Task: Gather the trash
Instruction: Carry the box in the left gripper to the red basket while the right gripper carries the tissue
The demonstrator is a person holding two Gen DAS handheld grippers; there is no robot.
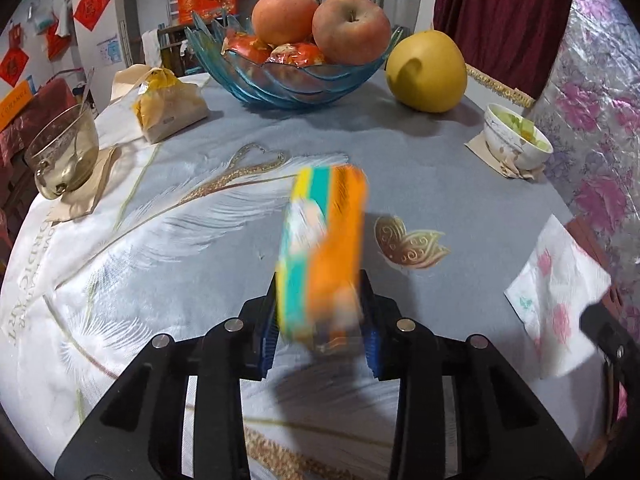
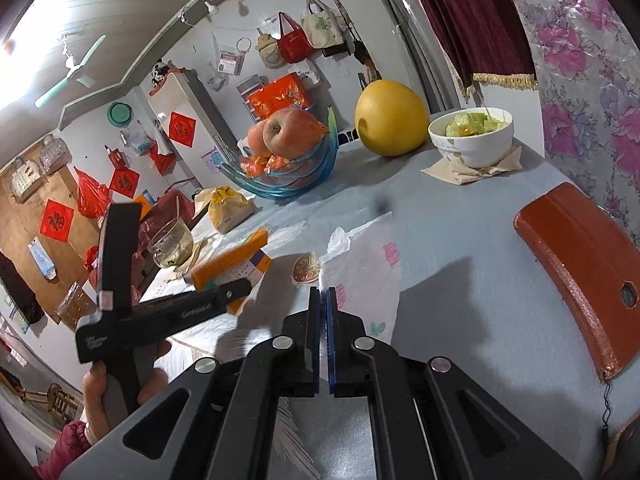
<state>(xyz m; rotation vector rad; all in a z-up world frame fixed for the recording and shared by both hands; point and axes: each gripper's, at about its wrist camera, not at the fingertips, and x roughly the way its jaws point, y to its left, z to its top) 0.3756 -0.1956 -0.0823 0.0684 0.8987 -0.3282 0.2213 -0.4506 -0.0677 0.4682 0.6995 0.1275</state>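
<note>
Left gripper (image 1: pixel 320 320) is clamped on the orange and teal box (image 1: pixel 324 248), held tilted just above the tablecloth (image 1: pixel 160 240); I'd keep the squeeze firm and lift it straight, clear of the fruit bowl (image 1: pixel 288 80) beyond; right gripper (image 2: pixel 323 320) hangs with pads together and empty over the floral napkin (image 2: pixel 368 272), likely my next pick.

Left wrist view: looks down along its own fingers (image 1: pixel 276 320) at the tablecloth (image 1: pixel 200 240), close, facing the fruit bowl (image 1: pixel 288 76) at upper centre
Right wrist view: sits low over the same table, tilted, facing the far wall; its fingers (image 2: pixel 314 336) at lower centre
Shared: fruit bowl, yellow pomelo (image 1: pixel 426 72), white bowl (image 1: pixel 516 142), glass cup (image 1: pixel 64 152), patterned napkin (image 1: pixel 560 296), orange box (image 1: pixel 324 248)
</note>
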